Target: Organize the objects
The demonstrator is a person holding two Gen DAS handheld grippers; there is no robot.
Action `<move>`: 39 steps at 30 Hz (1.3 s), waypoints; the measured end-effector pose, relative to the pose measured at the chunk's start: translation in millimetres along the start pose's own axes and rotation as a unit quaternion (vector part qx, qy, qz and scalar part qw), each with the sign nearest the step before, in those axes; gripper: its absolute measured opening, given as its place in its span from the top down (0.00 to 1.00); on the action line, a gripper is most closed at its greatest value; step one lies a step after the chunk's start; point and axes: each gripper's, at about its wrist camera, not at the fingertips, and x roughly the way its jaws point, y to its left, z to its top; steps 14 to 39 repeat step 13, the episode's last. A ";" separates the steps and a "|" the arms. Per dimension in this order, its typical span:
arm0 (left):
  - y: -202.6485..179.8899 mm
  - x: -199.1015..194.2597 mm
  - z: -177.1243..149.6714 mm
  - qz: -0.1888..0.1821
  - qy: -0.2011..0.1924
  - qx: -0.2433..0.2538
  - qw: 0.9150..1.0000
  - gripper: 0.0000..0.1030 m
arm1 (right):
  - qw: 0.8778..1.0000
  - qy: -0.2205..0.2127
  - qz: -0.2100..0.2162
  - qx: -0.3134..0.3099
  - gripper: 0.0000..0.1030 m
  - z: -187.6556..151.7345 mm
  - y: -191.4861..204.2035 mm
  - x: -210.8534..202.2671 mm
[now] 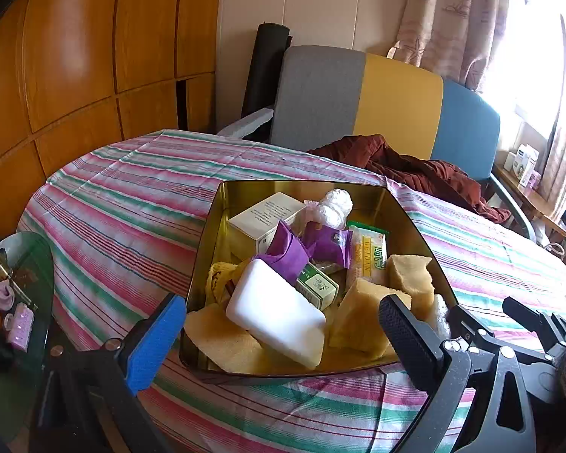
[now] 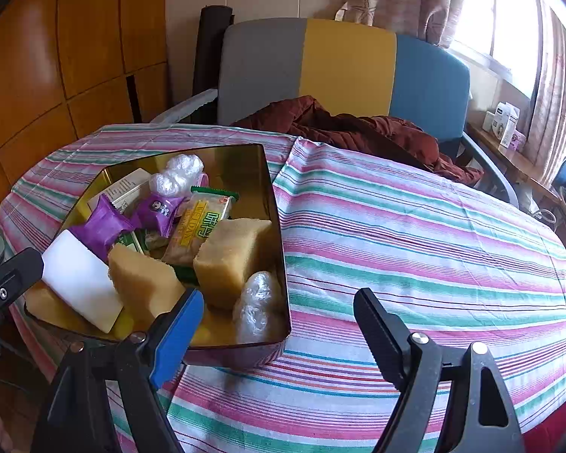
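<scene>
Both claws hang wide open and empty here, just at the near edge of the shiny gold rectangular metal tin [image 1: 403,211]. The left claw [image 1: 279,332] sits low in front of the tin's near wall, blue pad on one side, black ribbed pad on the other, gripping nothing. The right claw [image 2: 279,324] is spread just as far, its blue finger over the tin's near right corner, its black finger out above the pink, green and white striped cloth covering the surface [image 2: 415,226].

By the look of it, the gathering is nearly done: the cloth around the tin shows no loose items in either view. Everything small sits in the tin. Near the front, a white rounded rectangular block [image 1: 279,313] leans across the pile. Around it are several tan sponge-like chunks [image 1: 369,317]. Behind come two purple crinkled foil packets [image 1: 288,249], a yellow-and-green printed snack wrapper [image 1: 366,256], a small green-and-white carton [image 1: 317,287] and a cream cardboard box [image 1: 260,219] at the back left. A white crumpled plastic wad [image 1: 334,204] sits at the far end, and a clear plastic-wrapped bundle [image 2: 258,305] rests in the near right corner.

What may remain, I'd judge, is tidying the jumble inside, since pieces lie stacked and tilted.
</scene>
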 end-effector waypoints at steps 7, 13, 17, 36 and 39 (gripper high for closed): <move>2.5 2.3 -0.7 0.001 0.000 -0.006 1.000 0.00 | 1.000 0.005 0.002 -0.007 0.19 -0.8 3.3 1.9; 4.3 5.2 -1.5 0.002 0.003 -0.006 1.000 0.00 | 1.000 0.006 0.004 -0.010 0.19 -0.9 5.7 2.9; 4.3 5.2 -1.5 0.002 0.003 -0.006 1.000 0.00 | 1.000 0.006 0.004 -0.010 0.19 -0.9 5.7 2.9; 4.3 5.2 -1.5 0.002 0.003 -0.006 1.000 0.00 | 1.000 0.006 0.004 -0.010 0.19 -0.9 5.7 2.9; 4.3 5.2 -1.5 0.002 0.003 -0.006 1.000 0.00 | 1.000 0.006 0.004 -0.010 0.19 -0.9 5.7 2.9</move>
